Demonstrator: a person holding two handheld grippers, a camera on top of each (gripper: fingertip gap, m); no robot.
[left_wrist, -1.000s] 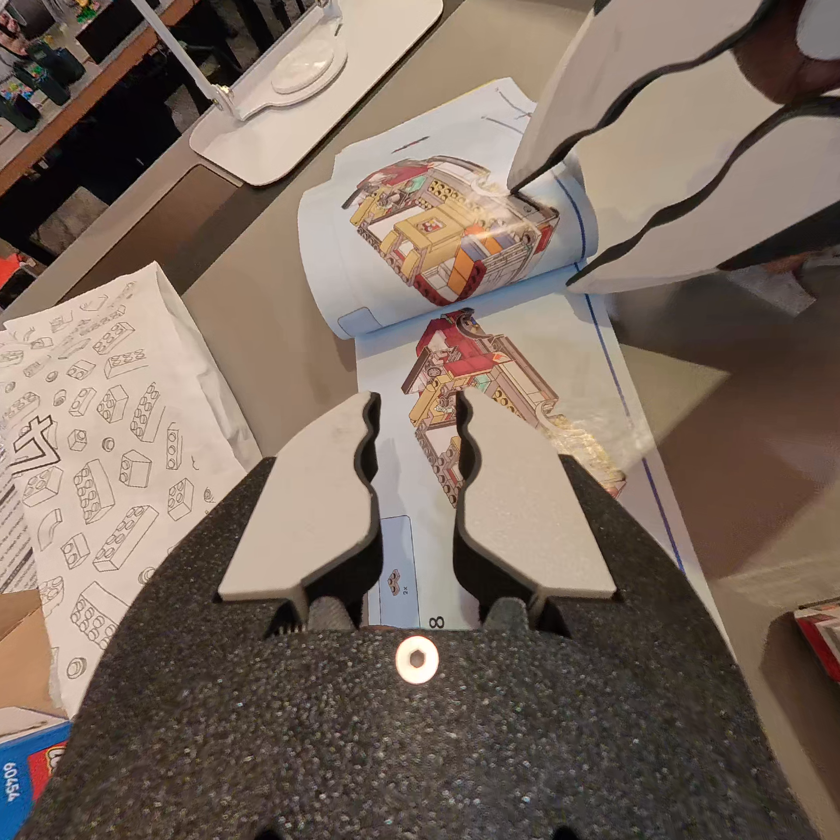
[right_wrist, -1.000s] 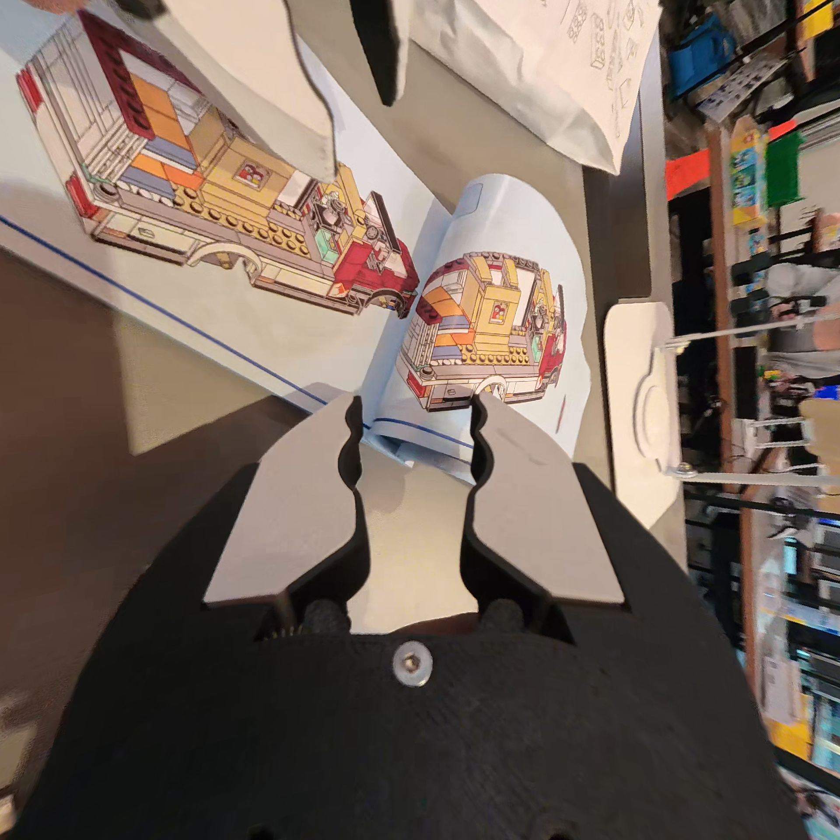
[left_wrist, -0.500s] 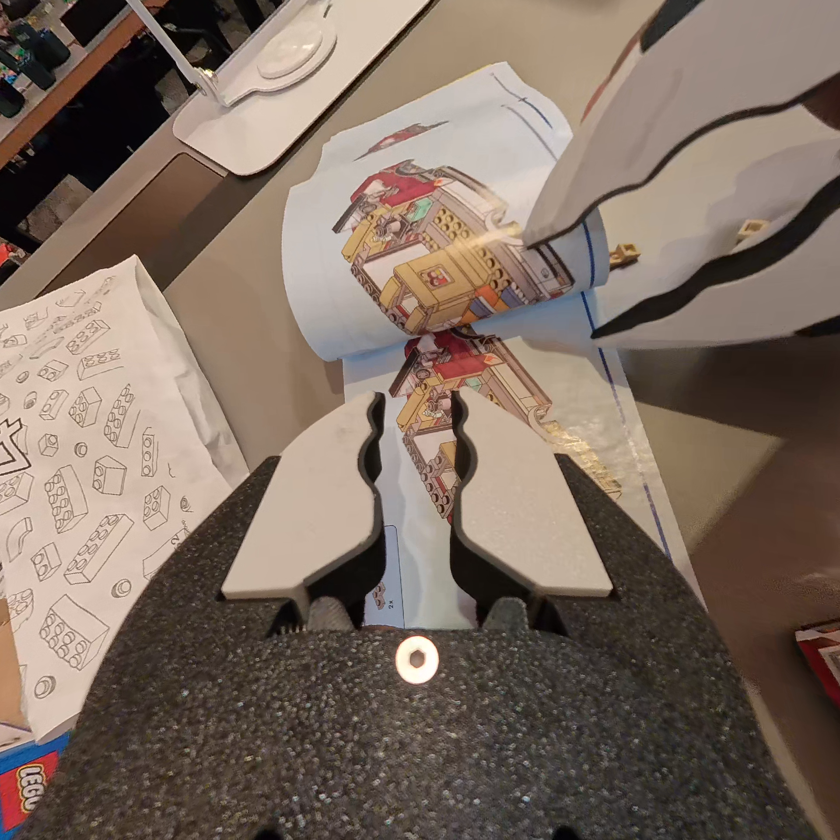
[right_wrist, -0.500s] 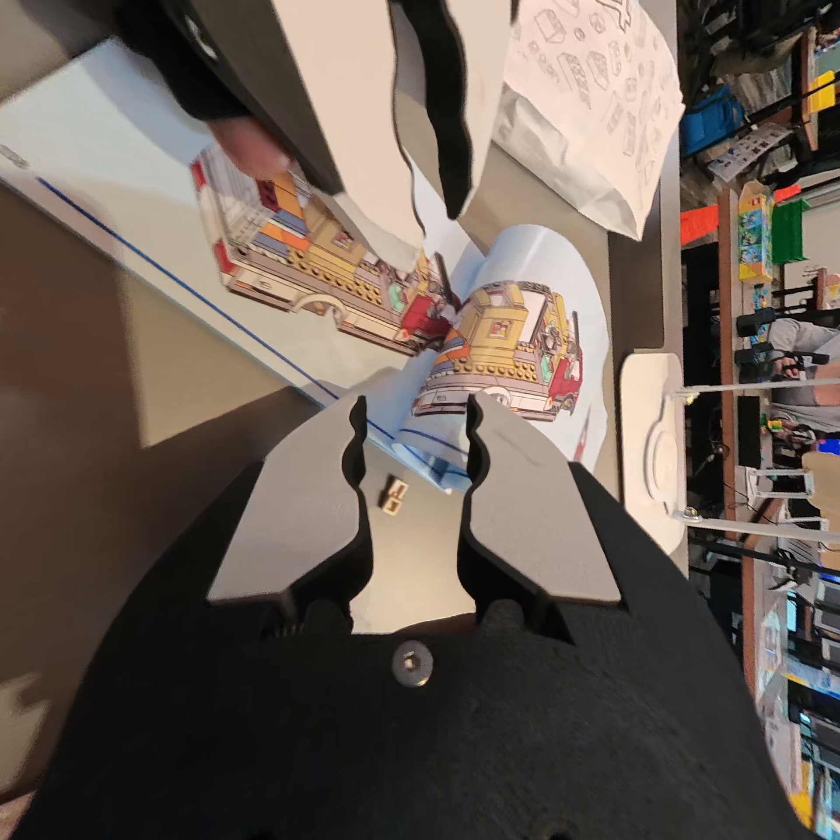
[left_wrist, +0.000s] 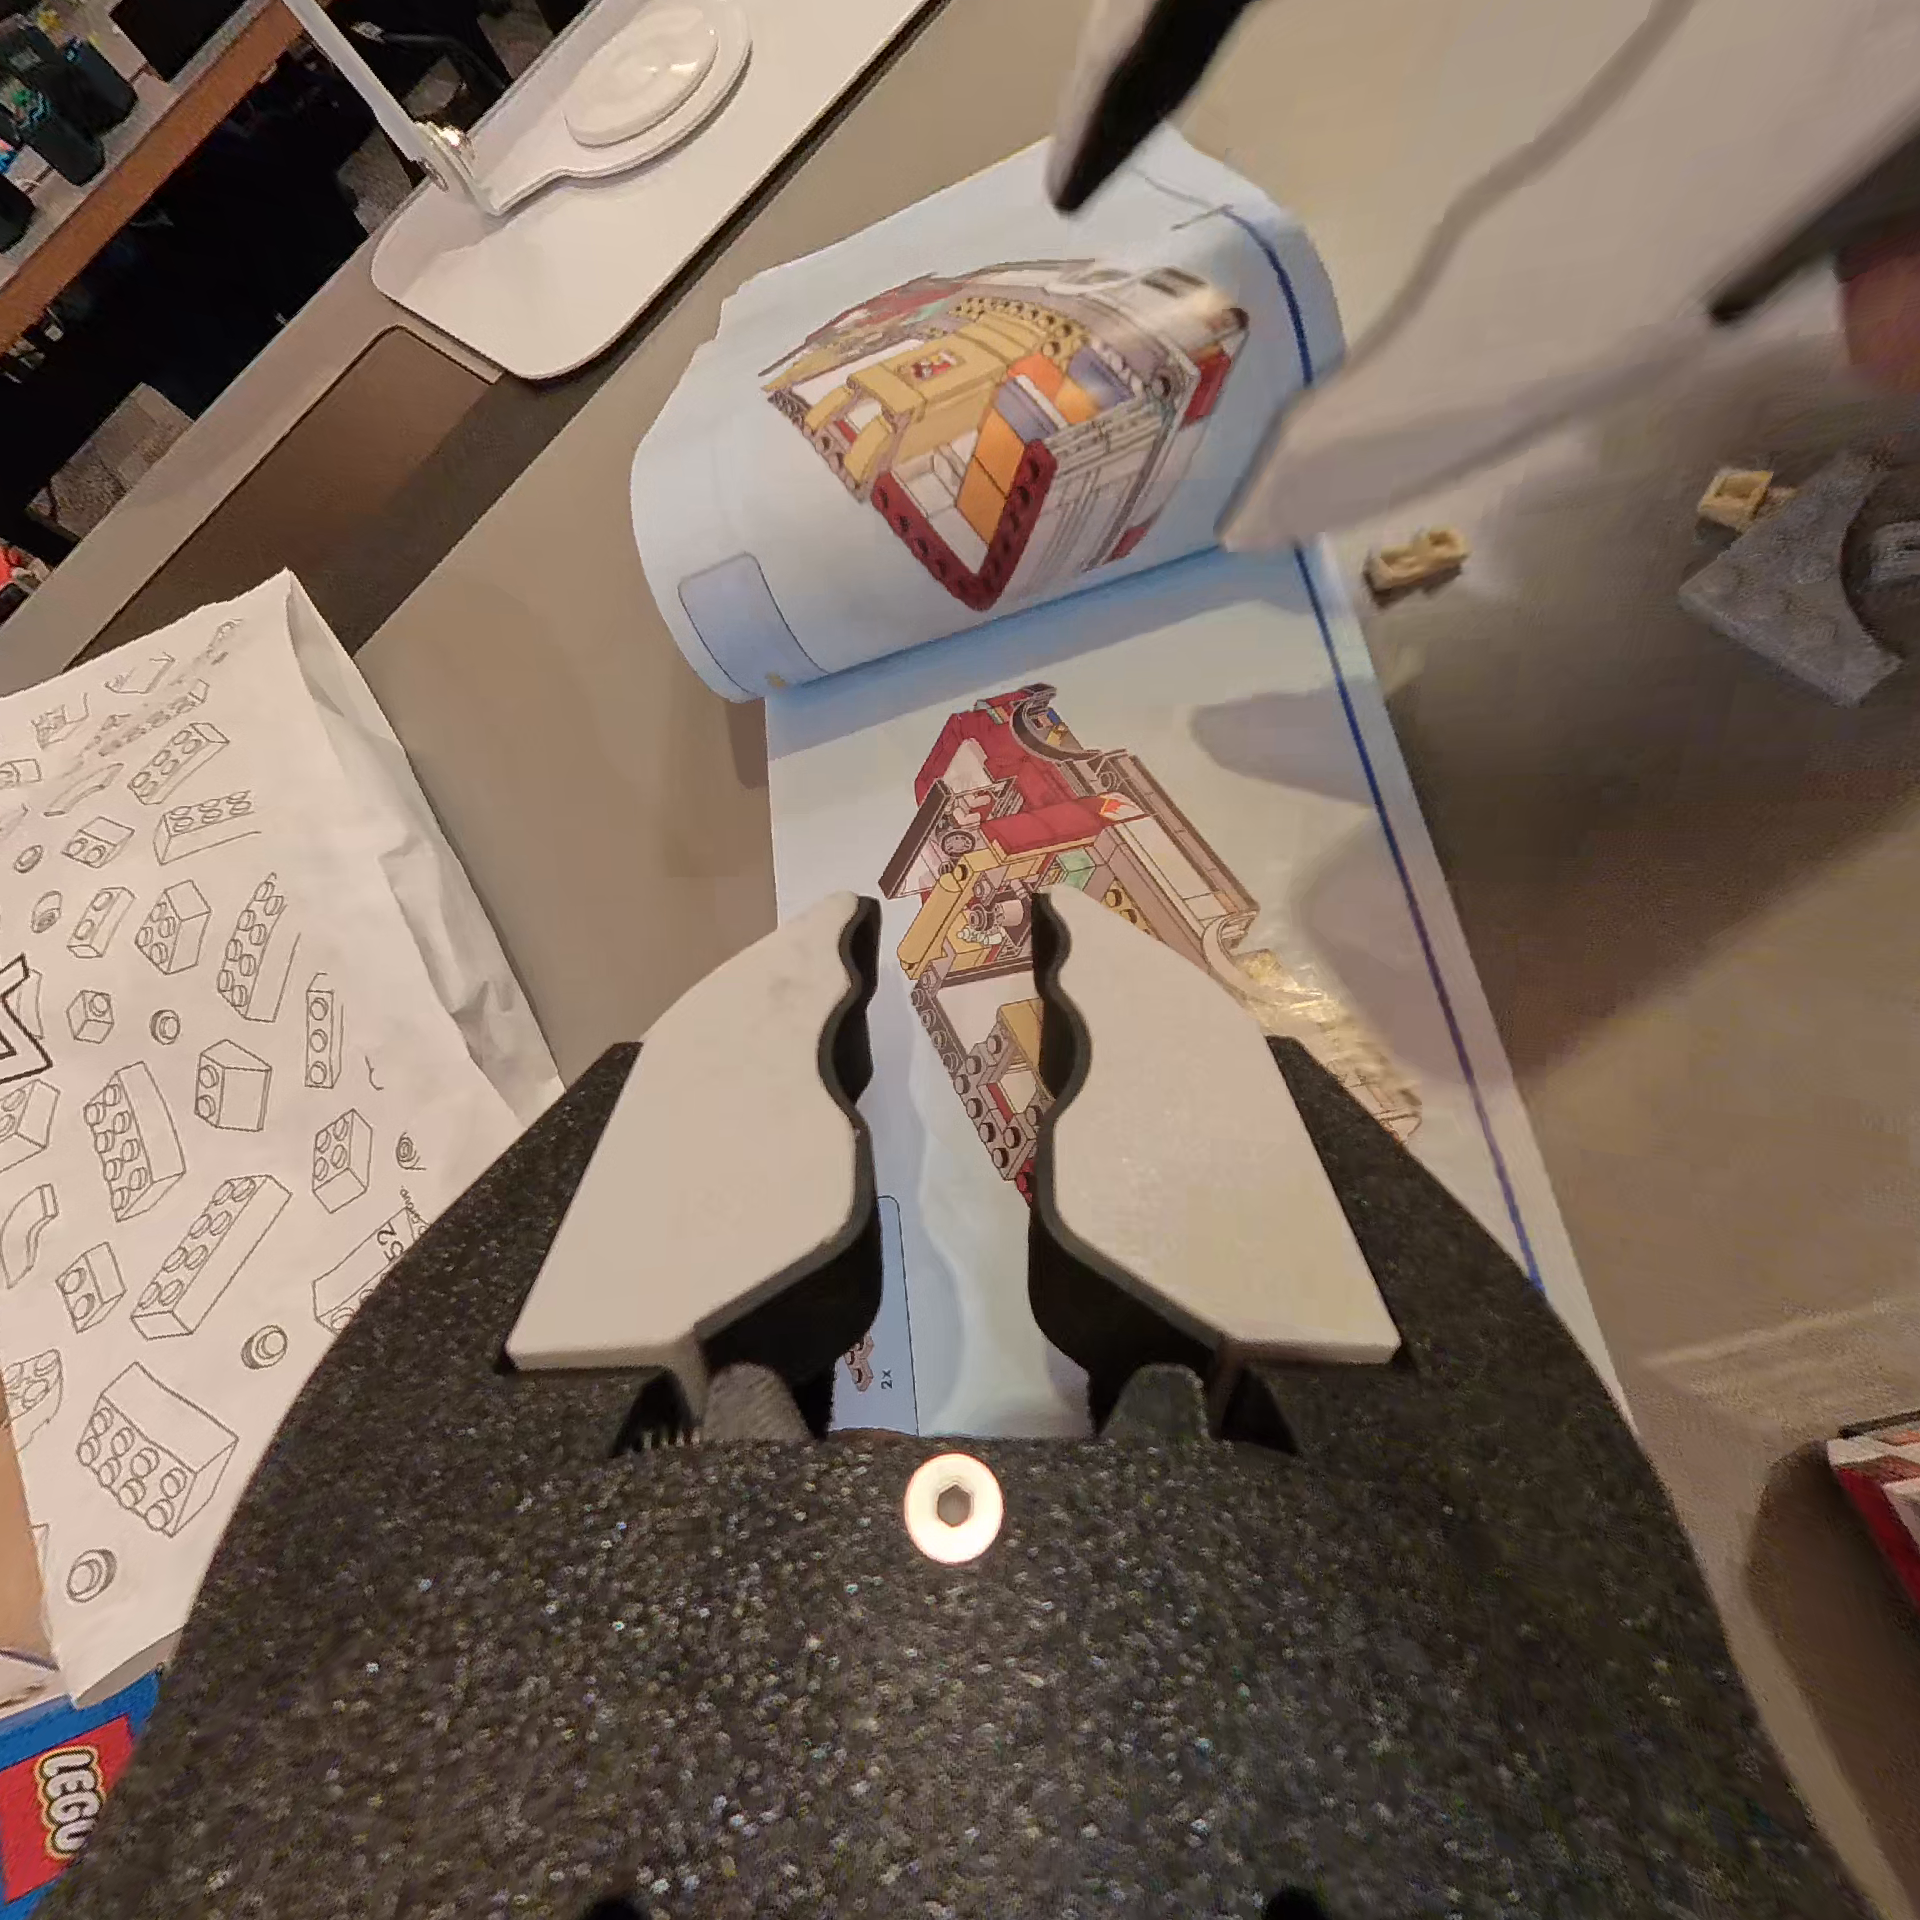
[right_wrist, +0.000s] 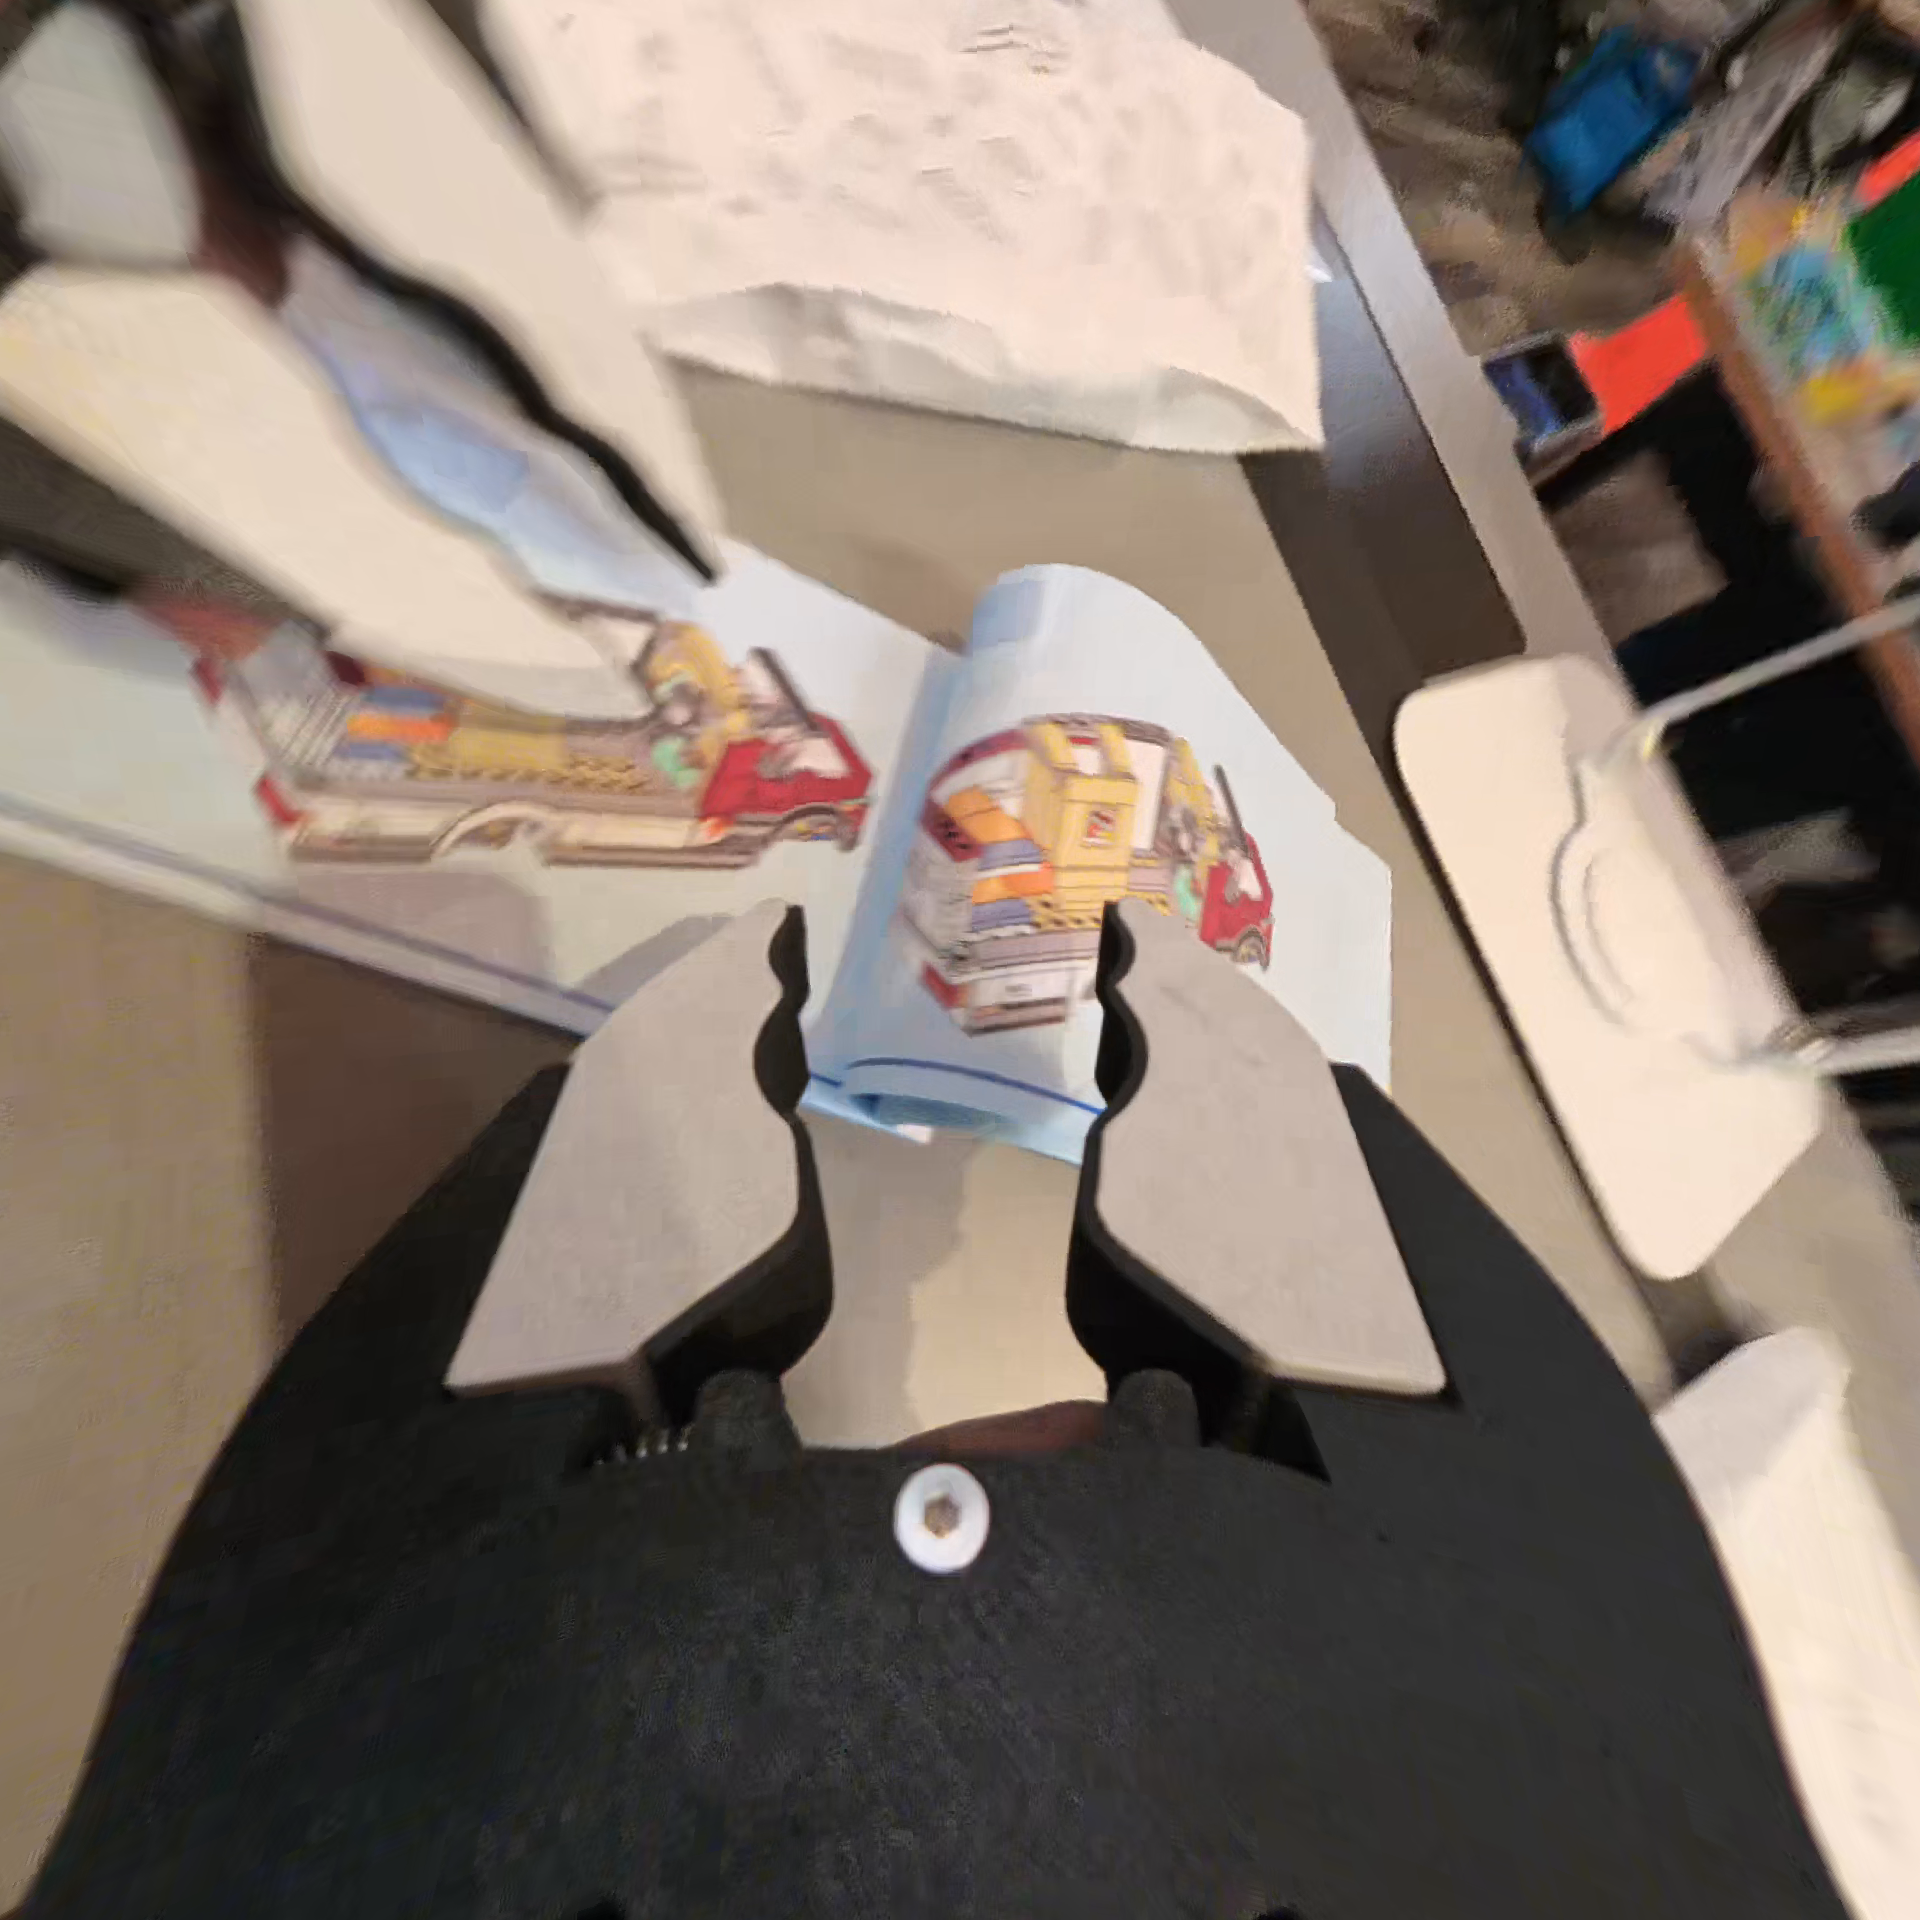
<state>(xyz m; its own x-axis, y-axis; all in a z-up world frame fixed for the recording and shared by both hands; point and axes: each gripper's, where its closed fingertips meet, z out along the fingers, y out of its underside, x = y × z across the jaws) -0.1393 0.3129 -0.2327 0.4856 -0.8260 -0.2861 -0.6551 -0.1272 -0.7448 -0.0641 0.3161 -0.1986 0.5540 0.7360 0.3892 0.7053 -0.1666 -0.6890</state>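
The right gripper (right_wrist: 951, 920) has widened its fingers and drawn back from the curled page (left_wrist: 727, 499) of the pale-blue open instruction booklet (left_wrist: 831, 790), which lies flat on the grey worktop (left_wrist: 582, 727); its fingers stand apart on nothing. The left gripper (left_wrist: 956, 909) hovers over the flat page, fingers narrowly apart and empty. Count: one booklet, two small tan bricks (left_wrist: 1418, 556), one grey plate piece (left_wrist: 1777, 613), one white printed paper bag (left_wrist: 208, 935).
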